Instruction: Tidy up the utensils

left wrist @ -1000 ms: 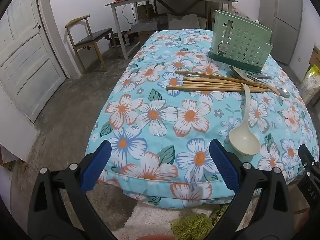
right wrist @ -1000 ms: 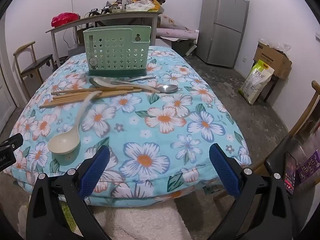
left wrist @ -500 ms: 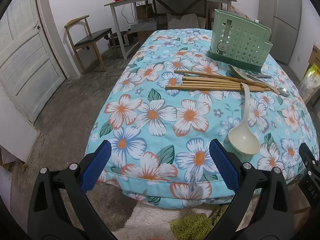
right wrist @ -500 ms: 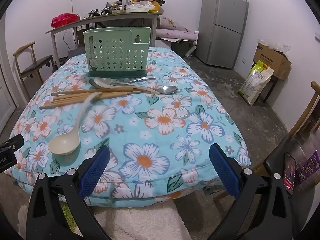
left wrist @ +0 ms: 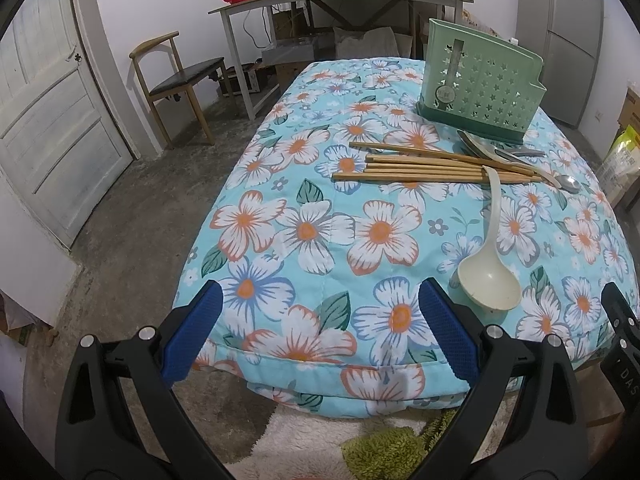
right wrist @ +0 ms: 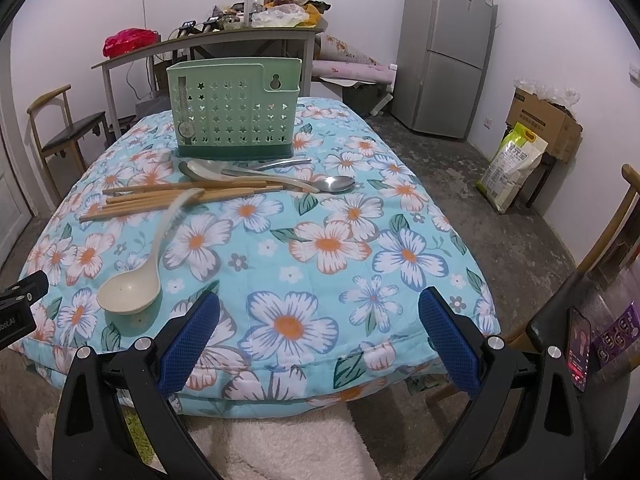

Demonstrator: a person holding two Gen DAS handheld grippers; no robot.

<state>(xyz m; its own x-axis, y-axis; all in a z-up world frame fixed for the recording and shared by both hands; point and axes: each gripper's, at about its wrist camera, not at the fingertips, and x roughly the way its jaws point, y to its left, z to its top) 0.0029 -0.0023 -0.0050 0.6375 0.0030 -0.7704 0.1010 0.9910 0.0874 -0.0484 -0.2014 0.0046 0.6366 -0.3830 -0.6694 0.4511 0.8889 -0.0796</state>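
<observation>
While both grippers (left wrist: pixel 318 330) (right wrist: pixel 318 330) hang with jaws spread and empty, the ladle (right wrist: pixel 132 276) lies ahead, with chopsticks (right wrist: pixel 180 198), spoons (right wrist: pixel 280 178) and holder (right wrist: pixel 236 110) beyond it.

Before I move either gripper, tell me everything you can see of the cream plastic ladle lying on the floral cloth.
The cream plastic ladle looks like one moulded piece: a deep round bowl, facing up and seemingly empty, with a long, gently curved handle. It lies on the flowered turquoise cloth near the front edge, bowl closest to the cameras. Its handle runs back and its tip rests across the wooden chopsticks. It is closer to the left gripper. Neither gripper touches it.
</observation>
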